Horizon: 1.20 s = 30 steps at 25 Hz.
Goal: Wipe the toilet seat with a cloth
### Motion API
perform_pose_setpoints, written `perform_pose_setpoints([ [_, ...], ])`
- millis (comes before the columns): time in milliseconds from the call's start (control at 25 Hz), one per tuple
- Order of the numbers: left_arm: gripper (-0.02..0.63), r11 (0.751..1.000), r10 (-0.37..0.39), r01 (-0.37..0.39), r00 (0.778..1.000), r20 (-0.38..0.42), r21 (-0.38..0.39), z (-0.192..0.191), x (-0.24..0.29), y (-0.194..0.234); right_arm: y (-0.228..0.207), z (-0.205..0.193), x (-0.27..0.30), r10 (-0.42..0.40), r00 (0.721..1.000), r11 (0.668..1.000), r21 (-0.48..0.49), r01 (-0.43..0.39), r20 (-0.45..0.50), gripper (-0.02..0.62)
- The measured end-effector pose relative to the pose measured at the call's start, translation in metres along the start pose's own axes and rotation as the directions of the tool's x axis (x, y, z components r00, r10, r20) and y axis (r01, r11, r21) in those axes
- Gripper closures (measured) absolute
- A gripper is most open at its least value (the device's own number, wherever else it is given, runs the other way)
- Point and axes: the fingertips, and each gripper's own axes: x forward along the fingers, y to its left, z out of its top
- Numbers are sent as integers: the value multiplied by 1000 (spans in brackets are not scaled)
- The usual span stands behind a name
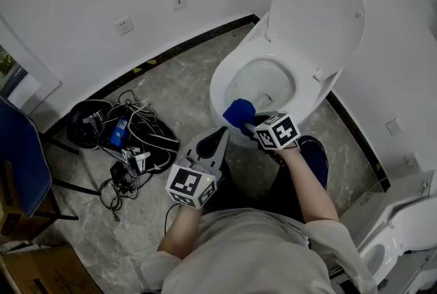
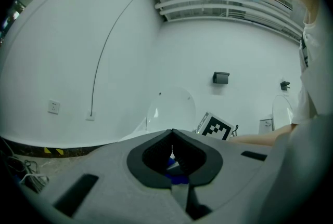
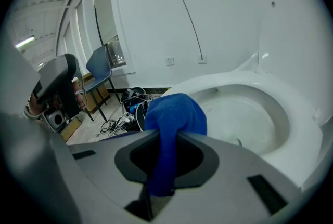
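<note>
Item 1. A tangle of cables [image 1: 130,139] lies on the floor well to the left of the toilet seat [image 1: 222,81] and plays no part in the job.

Item 2. The left gripper [image 1: 220,138] is held just short of the seat's near edge. Its jaws are together with nothing between them, and it touches neither the seat nor the cloth. In its own view, the blue seen past the jaws is the cloth beyond them.

Item 3. The right gripper [image 1: 251,123] is clamped on the blue cloth [image 1: 239,110]. A bunched fold stands proud of the jaw tips, at the near rim of the seat. Whether the cloth is actually pressing on the seat cannot be told.

Item 4. The lid [image 1: 314,13] stands raised behind the seat, so the whole ring is open to wiping.

Assessment: wiping appears to be at an early stage, at the front of the ring.

Recommendations:
1. Keep the bunched fold, not the hard jaw tips, against the seat.
2. Follow the ring in 1 continuous sweep with steady downward pressure.
3. Hold the clamp firm so the cloth does not pull out and fall into the bowl.
4. Keep the left gripper clear of the sweep.
</note>
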Motion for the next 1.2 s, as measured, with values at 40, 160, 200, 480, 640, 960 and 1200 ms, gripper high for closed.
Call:
perform_pose_setpoints([
  [40, 597, 1000, -4, 4, 1000, 0, 1, 1, 1, -1, -2, -2, -2, -5, 1000, 1000, 9, 5, 7, 537],
  [160, 597, 1000, -14, 14, 1000, 2, 6, 3, 3, -6, -6, -8, -9, -26, 999, 999, 24, 26, 18, 537],
  [200, 597, 1000, -16, 16, 1000, 2, 7, 4, 3, -6, -7, -9, -11, -33, 999, 999, 26, 32, 21, 537],
  [480, 597, 1000, -25, 25, 1000, -7, -15, -7, 11, -12, -18, -19, -23, -62, 997, 997, 44, 60, 36, 537],
  [640, 597, 999, -33, 33, 999, -9, -18, -8, 15, -14, -25, -22, -29, -76, 996, 995, 62, 73, 51, 537],
  [960, 597, 999, -44, 44, 999, -24, -21, -13, 20, -19, -39, -31, -40, -102, 992, 990, 105, 93, 75, 537],
  [1200, 597, 998, -52, 51, 998, -24, -23, -15, 22, -20, -51, -36, -49, -129, 987, 983, 143, 115, 95, 537],
])
